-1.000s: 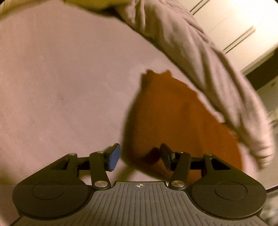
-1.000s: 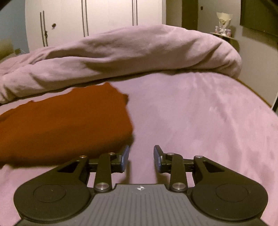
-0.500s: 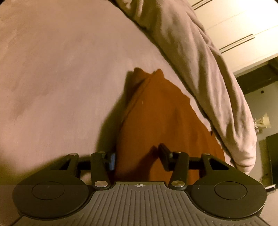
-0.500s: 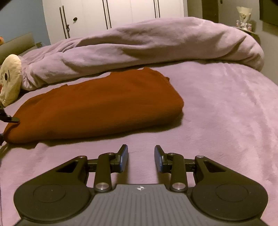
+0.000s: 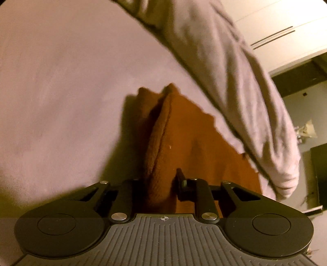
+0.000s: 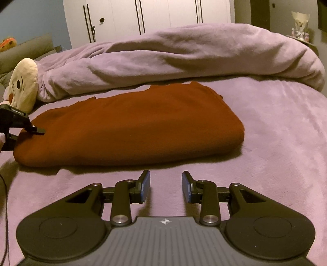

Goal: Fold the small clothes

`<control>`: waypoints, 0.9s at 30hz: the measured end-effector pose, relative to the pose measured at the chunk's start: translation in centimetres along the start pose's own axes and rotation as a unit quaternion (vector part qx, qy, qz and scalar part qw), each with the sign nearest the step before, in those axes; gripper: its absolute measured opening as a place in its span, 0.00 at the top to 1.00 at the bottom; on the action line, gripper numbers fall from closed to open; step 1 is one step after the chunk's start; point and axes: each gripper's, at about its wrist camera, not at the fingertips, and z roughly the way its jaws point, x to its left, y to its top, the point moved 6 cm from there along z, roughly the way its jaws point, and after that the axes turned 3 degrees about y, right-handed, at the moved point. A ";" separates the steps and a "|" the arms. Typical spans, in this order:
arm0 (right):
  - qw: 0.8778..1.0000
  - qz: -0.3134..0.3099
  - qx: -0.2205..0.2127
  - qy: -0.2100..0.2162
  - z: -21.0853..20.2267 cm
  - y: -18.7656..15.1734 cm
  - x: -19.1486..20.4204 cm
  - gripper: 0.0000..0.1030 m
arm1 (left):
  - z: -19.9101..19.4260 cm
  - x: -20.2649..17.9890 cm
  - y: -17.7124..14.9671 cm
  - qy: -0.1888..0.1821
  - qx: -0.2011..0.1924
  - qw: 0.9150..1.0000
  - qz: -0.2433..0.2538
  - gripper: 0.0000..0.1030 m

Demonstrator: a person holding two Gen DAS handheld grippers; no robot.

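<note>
Now on the mauve bedspread [image 6: 276, 131]: a rust-brown garment [image 6: 132, 126], folded over on itself, lying flat just in front of the rolled lilac duvet [image 6: 184, 55] that runs across the bed. Far edge of the cloth close to the duvet's base, near edge rounded and doubled.

Left gripper [image 5: 159, 184] at the garment's left end, jaws closing with a thick fold of the brown fabric between them. Right finger [image 5: 180, 182] pressed against the cloth's side; left finger hidden behind the bunched fold. Seen from the right wrist camera as a dark shape [image 6: 30, 129] biting the corner of the cloth at the picture's left edge. Fabric ridged and lifted slightly where gripped.

Right gripper [image 6: 166, 184] short of the garment's near edge, above bare bedspread, fingers apart with blue pads facing each other and nothing between them. Not touching the cloth.

Beyond the duvet: white wardrobe doors [image 6: 143, 14] with dark vertical handles. At the left, a cream plush toy [image 6: 23, 83] with a simple face, tucked against the duvet's end, and a grey-green pillow [image 6: 24, 51] behind it. On the right, a small shelf with pale ornaments [image 6: 300, 24], too blurred to identify.
</note>
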 end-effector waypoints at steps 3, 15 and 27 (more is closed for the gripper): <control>1.000 -0.002 -0.004 0.002 -0.2 0.0 -0.1 0.68 | -1.5 -2.7 0.2 -0.013 -0.011 1.000 0.010 0.79; 0.999 0.039 -0.024 0.007 -1.4 -0.5 -1.9 0.68 | 1.1 -20.0 -6.0 -0.015 -0.013 0.987 0.160 0.82; 0.998 0.050 -0.026 -0.022 -3.3 -1.1 -5.9 0.65 | 1.4 -18.9 -12.2 -0.022 0.017 0.979 0.204 0.53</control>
